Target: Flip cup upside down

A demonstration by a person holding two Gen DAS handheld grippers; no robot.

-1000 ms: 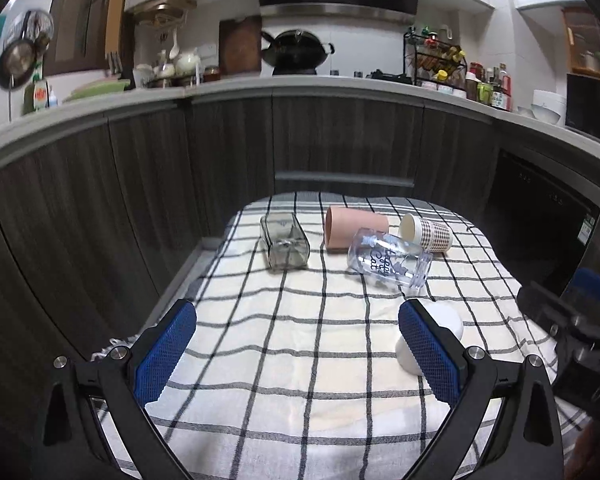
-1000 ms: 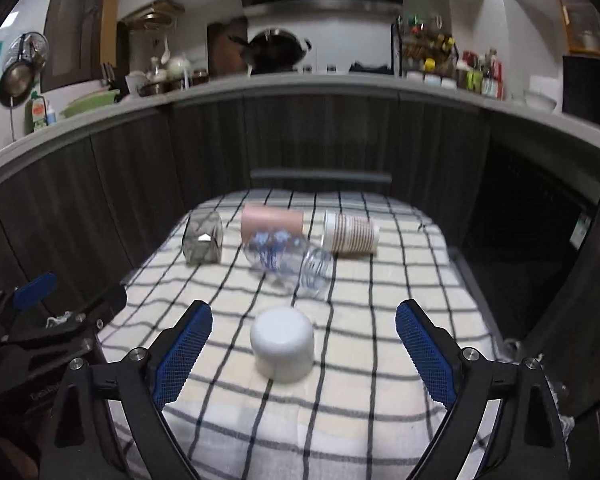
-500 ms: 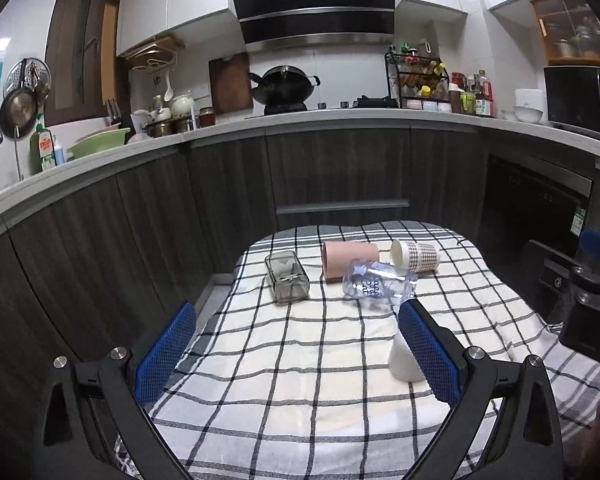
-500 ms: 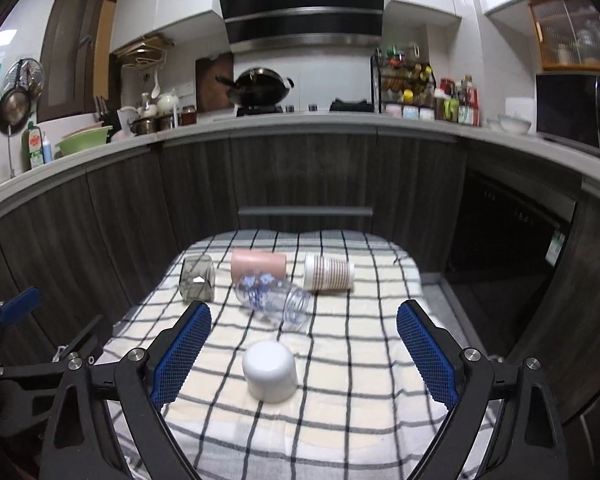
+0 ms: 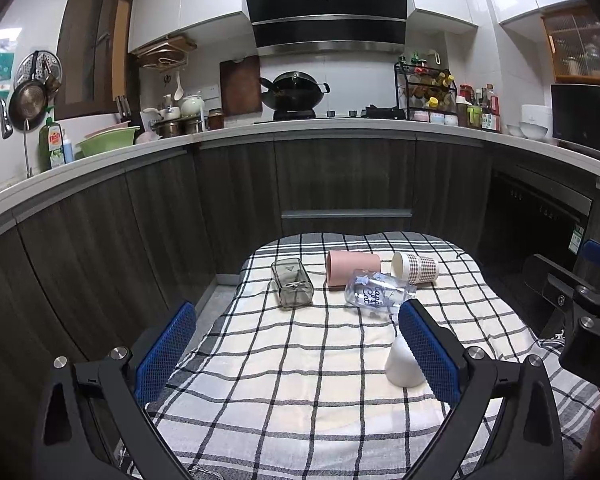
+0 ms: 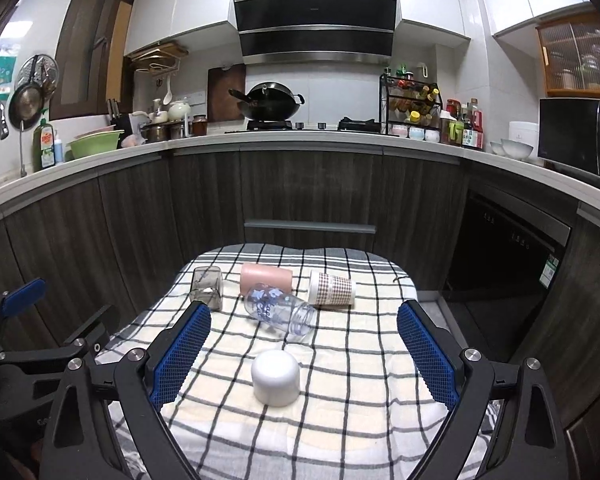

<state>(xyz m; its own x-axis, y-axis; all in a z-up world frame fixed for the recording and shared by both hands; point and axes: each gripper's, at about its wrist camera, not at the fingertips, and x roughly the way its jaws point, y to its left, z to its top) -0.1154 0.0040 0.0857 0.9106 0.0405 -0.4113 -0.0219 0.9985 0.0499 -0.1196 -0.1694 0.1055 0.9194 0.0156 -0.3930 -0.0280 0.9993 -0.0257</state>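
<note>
A white cup (image 6: 276, 377) stands upside down on the checked cloth; in the left wrist view it (image 5: 400, 364) is partly hidden behind my right finger. Behind it several cups lie on their sides: a square glass (image 6: 207, 287), a pink cup (image 6: 265, 278), a clear printed glass (image 6: 281, 311) and a checked paper cup (image 6: 332, 289). They also show in the left wrist view: square glass (image 5: 292, 288), pink cup (image 5: 352, 268), printed glass (image 5: 376, 294), paper cup (image 5: 415, 269). My left gripper (image 5: 296, 356) and right gripper (image 6: 302, 354) are open and empty, held back above the cloth's near edge.
The checked cloth (image 6: 340, 420) covers a small table in front of dark kitchen cabinets (image 6: 308, 196). A counter (image 5: 300, 126) with a wok, dishes and bottles runs behind. A dark appliance door (image 6: 512, 248) is at the right.
Both grippers have drawn back and risen away from the cups, so more of the kitchen shows. The cups have not moved.
</note>
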